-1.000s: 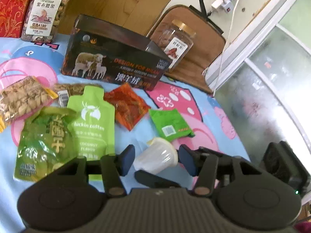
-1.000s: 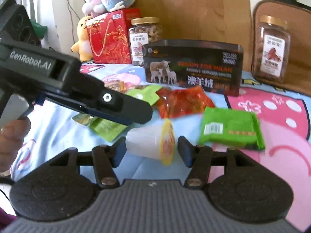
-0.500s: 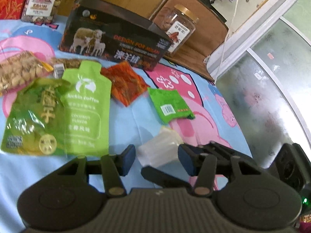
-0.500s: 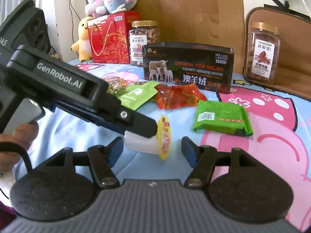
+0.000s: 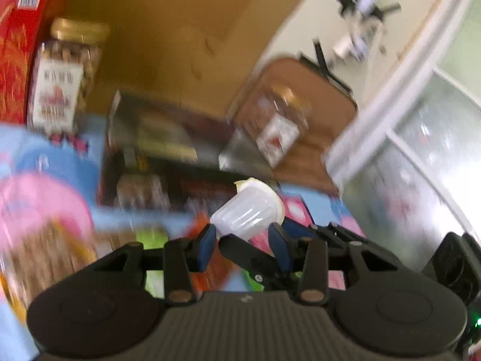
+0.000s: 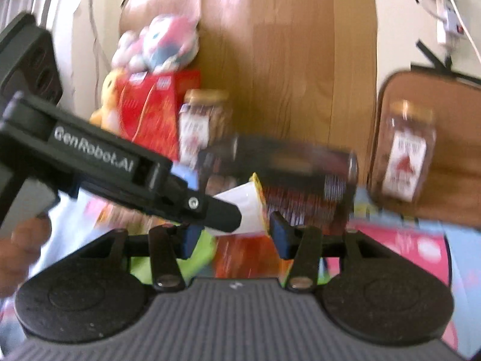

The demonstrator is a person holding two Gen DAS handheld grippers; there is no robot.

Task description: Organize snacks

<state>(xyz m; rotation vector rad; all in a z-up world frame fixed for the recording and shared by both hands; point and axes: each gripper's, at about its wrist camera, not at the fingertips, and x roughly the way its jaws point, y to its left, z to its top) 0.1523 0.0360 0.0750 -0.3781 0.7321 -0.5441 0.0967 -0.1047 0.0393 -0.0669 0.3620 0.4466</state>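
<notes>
Between the blue pads of both tools, a small white jelly cup (image 5: pixel 248 210) hangs above the snack packets on the patterned cloth (image 5: pixel 42 162). The left hand-held gripper (image 5: pixel 242 248) pinches the cup's narrow base, its jaws having just been closing on it. The right hand-held gripper (image 6: pixel 231 237) has also been narrowing; its right pad sits at the yellow lid rim, though blur hides whether both pads press. Behind stands a dark box (image 6: pixel 300 177).

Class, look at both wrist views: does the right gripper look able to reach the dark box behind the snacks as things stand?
Probably not yet: the white jelly cup sits between the right gripper fingers, with the left gripper clamped on it, blocking the way to the dark box.
</notes>
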